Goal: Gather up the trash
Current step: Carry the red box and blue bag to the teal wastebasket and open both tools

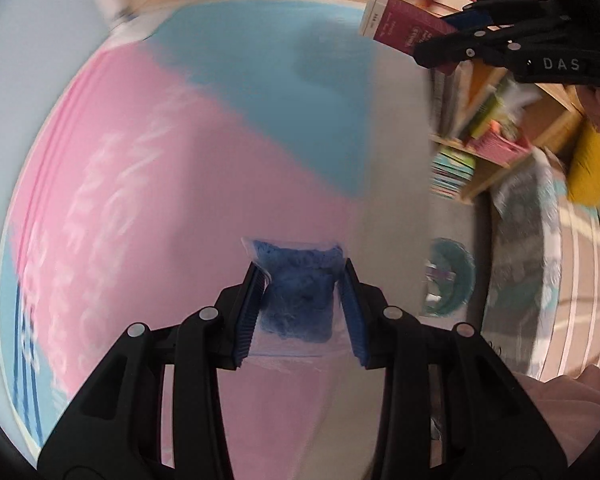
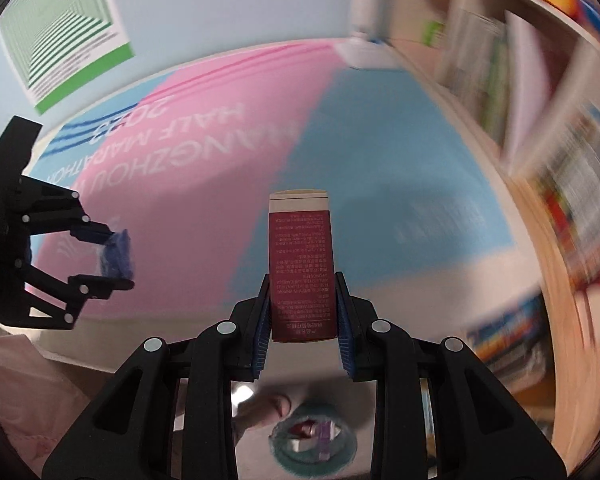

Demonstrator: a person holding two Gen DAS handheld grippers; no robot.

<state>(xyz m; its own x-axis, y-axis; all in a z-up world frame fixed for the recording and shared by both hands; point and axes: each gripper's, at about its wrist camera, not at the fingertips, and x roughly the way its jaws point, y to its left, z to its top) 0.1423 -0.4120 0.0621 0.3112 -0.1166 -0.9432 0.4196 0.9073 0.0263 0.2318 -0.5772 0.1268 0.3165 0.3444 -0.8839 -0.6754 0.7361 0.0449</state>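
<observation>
Trash in both claws: left claw (image 1: pixel 304 304) pinching blue fluff in clear wrap (image 1: pixel 300 292), lower centre; right claw (image 2: pixel 302 320) clamping maroon carton (image 2: pixel 302 264) at its base. Probably light, crushable; gentle squeeze. Teal bin (image 2: pixel 314 446) at bottom edge.

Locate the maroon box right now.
The maroon box is clamped in the right hand-held gripper, raised over the pink-and-blue cloth.
</observation>
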